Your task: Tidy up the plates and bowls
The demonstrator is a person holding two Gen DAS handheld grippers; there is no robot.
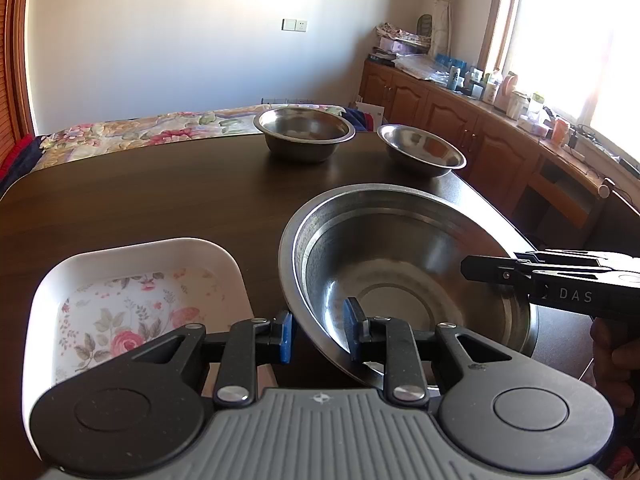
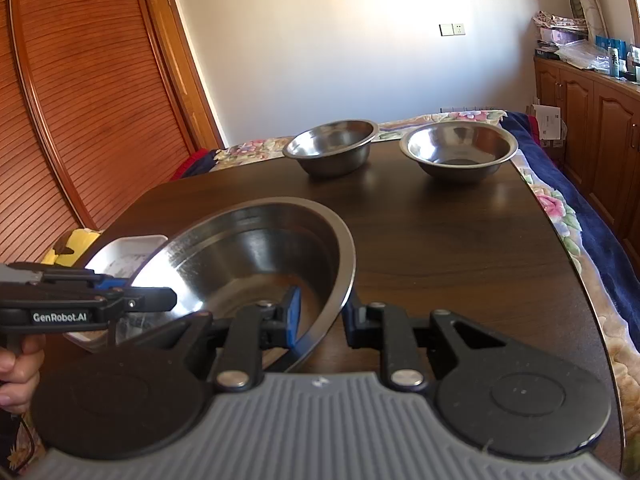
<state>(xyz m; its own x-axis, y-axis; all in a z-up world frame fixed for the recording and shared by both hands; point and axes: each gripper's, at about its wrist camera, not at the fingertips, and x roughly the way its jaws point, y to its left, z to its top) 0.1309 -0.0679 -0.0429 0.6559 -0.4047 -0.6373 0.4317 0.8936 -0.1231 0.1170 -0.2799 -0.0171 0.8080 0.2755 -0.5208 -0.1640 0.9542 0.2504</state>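
A large steel bowl (image 1: 400,248) (image 2: 248,248) hangs tilted over the near part of the dark wooden table (image 1: 160,192). My left gripper (image 1: 320,332) is shut on its near-left rim, one blue pad inside and one outside. My right gripper (image 2: 322,320) is shut on the opposite rim in the same way. Each gripper shows in the other's view, the right gripper (image 1: 468,270) and the left gripper (image 2: 172,300). A white square dish (image 1: 132,280) with a floral base lies left of the bowl, partly hidden behind it in the right wrist view. Two smaller steel bowls (image 1: 304,132) (image 1: 420,150) stand at the far edge.
A bed with a floral cover (image 2: 560,208) lies behind and right of the table. Wooden cabinets (image 1: 460,120) with cluttered tops run along the window wall. A slatted wooden door (image 2: 80,100) stands to the left. A hand (image 2: 16,368) grips the left tool.
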